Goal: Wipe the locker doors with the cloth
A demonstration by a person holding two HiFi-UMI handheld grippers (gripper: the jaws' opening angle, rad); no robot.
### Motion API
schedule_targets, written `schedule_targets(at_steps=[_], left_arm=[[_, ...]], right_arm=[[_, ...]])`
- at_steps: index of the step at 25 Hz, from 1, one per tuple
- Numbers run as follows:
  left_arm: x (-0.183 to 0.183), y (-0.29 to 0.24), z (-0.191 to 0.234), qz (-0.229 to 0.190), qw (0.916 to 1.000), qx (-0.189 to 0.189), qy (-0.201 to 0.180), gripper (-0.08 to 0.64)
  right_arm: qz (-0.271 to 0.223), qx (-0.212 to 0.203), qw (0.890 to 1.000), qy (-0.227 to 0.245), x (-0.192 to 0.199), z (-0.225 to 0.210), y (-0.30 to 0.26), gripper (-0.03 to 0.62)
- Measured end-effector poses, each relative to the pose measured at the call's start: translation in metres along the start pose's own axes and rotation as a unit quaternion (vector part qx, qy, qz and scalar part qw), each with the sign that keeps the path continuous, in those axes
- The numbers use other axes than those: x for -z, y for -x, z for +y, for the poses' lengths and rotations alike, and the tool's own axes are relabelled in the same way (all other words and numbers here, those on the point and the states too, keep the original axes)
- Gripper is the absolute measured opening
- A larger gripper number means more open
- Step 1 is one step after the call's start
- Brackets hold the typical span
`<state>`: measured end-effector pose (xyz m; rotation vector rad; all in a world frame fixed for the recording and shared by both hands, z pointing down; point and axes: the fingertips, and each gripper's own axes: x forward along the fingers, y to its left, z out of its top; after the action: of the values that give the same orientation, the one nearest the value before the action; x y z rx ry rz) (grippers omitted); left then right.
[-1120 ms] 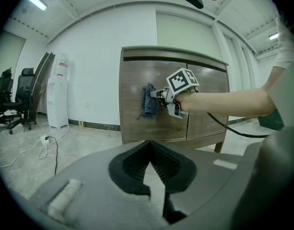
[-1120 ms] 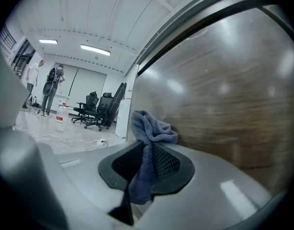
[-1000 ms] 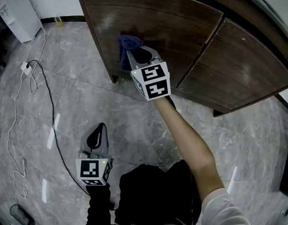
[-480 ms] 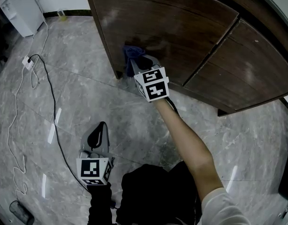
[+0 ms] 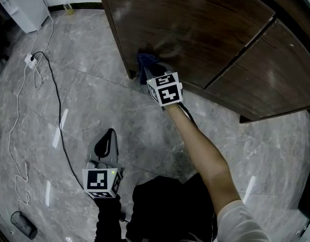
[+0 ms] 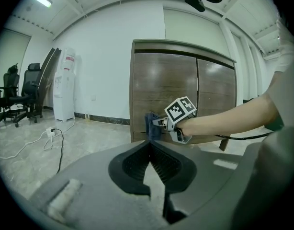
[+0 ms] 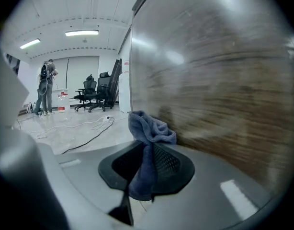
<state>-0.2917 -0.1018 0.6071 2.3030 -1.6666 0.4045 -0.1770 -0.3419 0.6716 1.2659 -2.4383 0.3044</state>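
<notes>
Pinches blue cloth [image 5: 145, 60] in right gripper [image 5: 152, 70]; drags lower down left locker door [image 5: 195, 29], reaching bottom edge: downstroke nearly done. Holds left gripper [image 5: 109, 135] pressed together, empty.

One camera overhead, one on each gripper.
The head view looks steeply down at the floor [image 5: 94, 84], locker [image 5: 195, 29] at 1 o'clock. The left gripper view sits well back, facing the locker, right gripper [image 6: 155, 124] at 12 o'clock just above its own jaws. The right gripper view skims close along the door [image 7: 223, 80]. All share the locker front.
</notes>
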Motion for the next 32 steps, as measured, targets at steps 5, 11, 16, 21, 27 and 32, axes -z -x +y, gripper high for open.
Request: schedule_targets(at_steps=[5, 11, 16, 21, 27, 32], left_arm=[[-0.003, 0.001, 0.005, 0.008, 0.9999, -0.009, 0.001, 0.002], [-0.002, 0.002, 0.004, 0.004, 1.0, -0.009, -0.001, 0.002], [-0.002, 0.005, 0.001, 0.001, 1.0, -0.006, 0.004, 0.002], [-0.01, 0.009, 0.0, -0.007, 1.0, -0.006, 0.003, 0.002], [-0.018, 0.014, -0.001, -0.013, 0.9999, -0.008, 0.0, 0.002], [-0.022, 0.019, -0.001, -0.017, 0.9998, -0.009, -0.002, 0.002]], right_arm=[[0.011, -0.002, 1.0, -0.017, 0.003, 0.003, -0.004, 0.063], [-0.023, 0.0, 1.0, 0.016, -0.035, 0.006, 0.009, 0.063], [-0.067, 0.008, 0.997, 0.047, -0.088, 0.01, 0.029, 0.063], [-0.106, 0.008, 0.993, 0.056, -0.147, 0.01, 0.053, 0.063], [-0.143, 0.005, 0.988, 0.061, -0.209, 0.014, 0.075, 0.062], [-0.168, 0.007, 0.982, 0.087, -0.255, 0.018, 0.091, 0.063]])
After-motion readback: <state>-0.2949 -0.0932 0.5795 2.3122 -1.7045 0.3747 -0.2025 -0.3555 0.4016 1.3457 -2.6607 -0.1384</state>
